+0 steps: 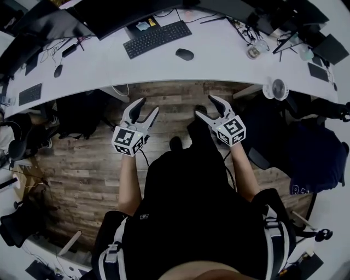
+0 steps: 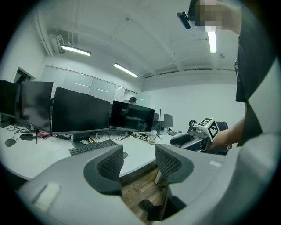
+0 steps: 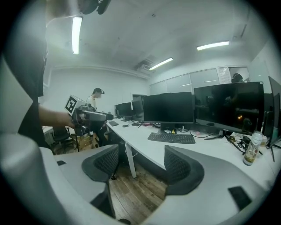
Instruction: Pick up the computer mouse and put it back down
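1. Left claw [image 1: 146,107]: jaws spread and empty. Its own view shows only wood floor [image 1: 164,95] and the desk edge in the gap. It is held out in front of the person's torso, over the floor and short of the desk [image 1: 224,63].
2. Right claw [image 1: 206,107]: same state, jaws wide apart with nothing between the pads. It sits roughly level with the left claw, also over the floor and short of the desk edge.
3. The desk edge runs just beyond both sets of tips. Neither claw is over the desk top.
4. Computer mouse [image 1: 185,54]: lying flat on the desk, just right of the keyboard [image 1: 157,38]. It is beyond the gap between the two claws, a bit closer to the right one. It is well apart from both and nothing touches it.
5. Further back, the monitor [image 1: 136,13] stands behind the keyboard and other desk clutter lies off to the right. None of it blocks the line to the mouse.
6. My read on status: no task step is done and this is the approach. Everything remains: reach over the desk edge, bracket the mouse, close on it, lift, set it back down, release. The right claw looks like the likelier one to take it, given the shorter path.
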Demonstrator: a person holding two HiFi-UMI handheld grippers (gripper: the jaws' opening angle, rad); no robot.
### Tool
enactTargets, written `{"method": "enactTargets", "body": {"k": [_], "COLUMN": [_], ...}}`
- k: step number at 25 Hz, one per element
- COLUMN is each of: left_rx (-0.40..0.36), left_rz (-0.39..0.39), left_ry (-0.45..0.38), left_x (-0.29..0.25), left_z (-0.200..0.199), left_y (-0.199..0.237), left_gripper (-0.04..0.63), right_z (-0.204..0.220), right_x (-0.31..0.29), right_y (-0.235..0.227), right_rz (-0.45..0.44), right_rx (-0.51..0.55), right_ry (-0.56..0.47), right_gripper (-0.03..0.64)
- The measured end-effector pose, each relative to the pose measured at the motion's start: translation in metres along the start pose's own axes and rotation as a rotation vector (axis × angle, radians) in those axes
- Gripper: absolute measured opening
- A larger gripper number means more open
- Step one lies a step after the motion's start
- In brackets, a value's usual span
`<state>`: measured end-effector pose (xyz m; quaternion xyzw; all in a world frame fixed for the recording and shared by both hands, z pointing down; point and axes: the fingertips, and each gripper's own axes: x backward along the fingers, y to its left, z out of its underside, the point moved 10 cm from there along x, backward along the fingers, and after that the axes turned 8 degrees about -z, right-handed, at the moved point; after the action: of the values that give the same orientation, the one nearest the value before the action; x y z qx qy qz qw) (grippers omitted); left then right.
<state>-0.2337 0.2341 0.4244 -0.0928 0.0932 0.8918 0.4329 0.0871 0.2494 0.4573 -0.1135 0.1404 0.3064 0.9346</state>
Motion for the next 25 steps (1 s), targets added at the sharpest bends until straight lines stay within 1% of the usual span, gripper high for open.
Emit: {"method": "enactTargets", "body": {"k": [3,7,12,16,22,25], "left_rx": [0.002,0.023,0.037,0.054,0.054,0.074], "left_rz": [-0.026,-0.075,-0.113,-0.147,-0.23,-0.269], "left_ry": [0.001,0.003,0.02,0.03,0.05,0.054], "left_x": [-0.008,-0.022,-0.056,-0.083,-0.124,-0.145], "left_z": [-0.001,-0.007,-0.016,-0.027,-0.046,-0.05], "left_y": [0.009,0.027,0.038,0.04,0.046,0.043], "left_gripper": [0.227,0.225,0.222,0.222,0.222,0.222], "right_z": [-0.001,-0.018,-0.028,-0.032,-0.04,-0.043], "right_x": [-0.012,-0.035,-0.063,-0.08,-0.104,-0.113], "right_y": [-0.018,-0.046,-0.091,-0.126,-0.181,-0.204], "right_rz": [-0.024,-0.065,-0.112,-0.167,-0.265,-0.315], "right_rx": [-0.002,0.028,0.033,0.041,0.05,0.1], "right_ry": [0.006,0.011,0.032,0.062,0.093,0.134], "right_gripper": [0.324,0.324,0.324,0.319,0.318,0.314]}}
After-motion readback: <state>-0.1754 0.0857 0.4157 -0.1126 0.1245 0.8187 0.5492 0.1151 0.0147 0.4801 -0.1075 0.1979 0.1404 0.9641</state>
